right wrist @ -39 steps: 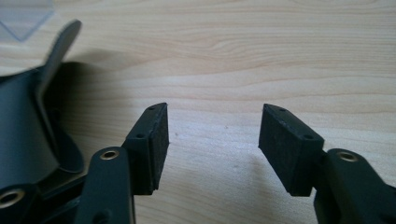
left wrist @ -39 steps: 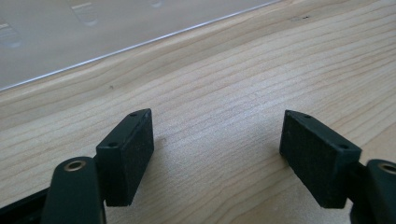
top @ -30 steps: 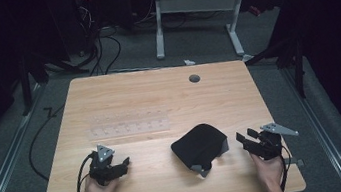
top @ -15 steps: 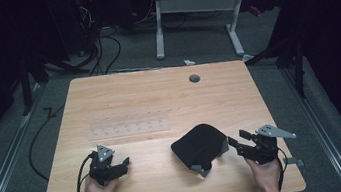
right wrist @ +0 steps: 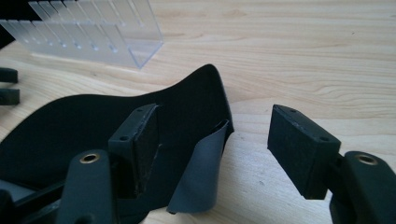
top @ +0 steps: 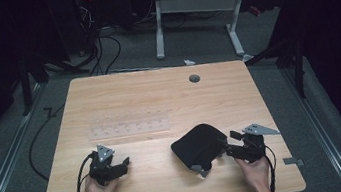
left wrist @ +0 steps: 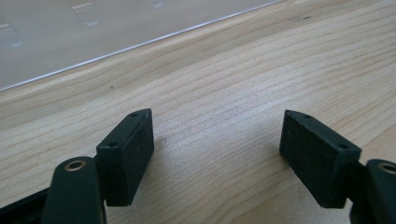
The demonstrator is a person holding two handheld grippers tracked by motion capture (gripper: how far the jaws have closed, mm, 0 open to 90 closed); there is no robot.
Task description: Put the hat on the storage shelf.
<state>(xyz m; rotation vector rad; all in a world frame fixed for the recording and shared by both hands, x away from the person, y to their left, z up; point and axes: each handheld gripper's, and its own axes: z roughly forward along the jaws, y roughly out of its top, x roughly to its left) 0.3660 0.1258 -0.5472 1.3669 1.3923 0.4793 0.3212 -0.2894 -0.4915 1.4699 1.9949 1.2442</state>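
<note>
Wooden table (top: 148, 99), dark room, grey floor (top: 34, 110)

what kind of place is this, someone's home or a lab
Most likely a lab or recording workspace, not a home: a bare wooden table stands on grey carpet amid trailing cables, with another adjustable desk behind, in a dark room.

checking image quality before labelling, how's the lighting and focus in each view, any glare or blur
High view: the light wooden table is evenly lit, surroundings nearly black, the clear plastic slotted rack faint and soft. Left gripper view: wood grain sharp, the left gripper pads slightly soft, the rack's clear edge washed out. Right gripper view: bright and sharp, soft shadows, the black flexible pouch mostly featureless dark.
</note>
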